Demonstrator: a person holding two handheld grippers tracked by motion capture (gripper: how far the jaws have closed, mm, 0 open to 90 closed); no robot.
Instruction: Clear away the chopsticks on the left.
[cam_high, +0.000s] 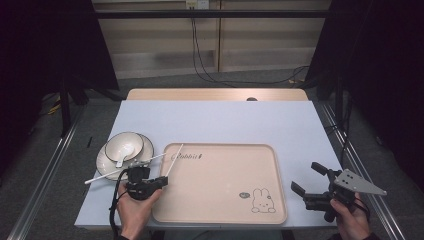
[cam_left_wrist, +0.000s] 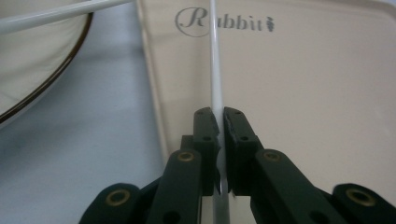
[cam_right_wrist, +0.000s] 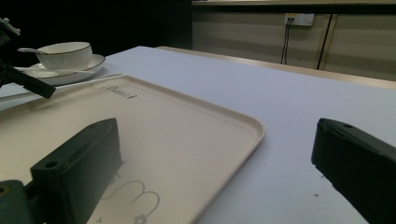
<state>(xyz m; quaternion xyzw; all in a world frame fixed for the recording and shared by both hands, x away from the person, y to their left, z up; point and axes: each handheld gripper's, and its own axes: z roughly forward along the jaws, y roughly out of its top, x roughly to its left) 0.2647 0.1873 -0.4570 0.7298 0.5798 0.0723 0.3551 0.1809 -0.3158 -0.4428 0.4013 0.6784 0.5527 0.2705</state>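
High view: the left tool (cam_high: 159, 181) pinches a white stick (cam_high: 174, 159) pointing up over the tray's (cam_high: 220, 210) left edge, maybe touching it. The right tool (cam_high: 306, 181), right of the tray, is wide open and empty.

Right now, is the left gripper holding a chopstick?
Yes, the left gripper has its jaws shut on a white chopstick over the tray's left edge.

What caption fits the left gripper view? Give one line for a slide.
Left gripper shut on a white chopstick over the beige tray.
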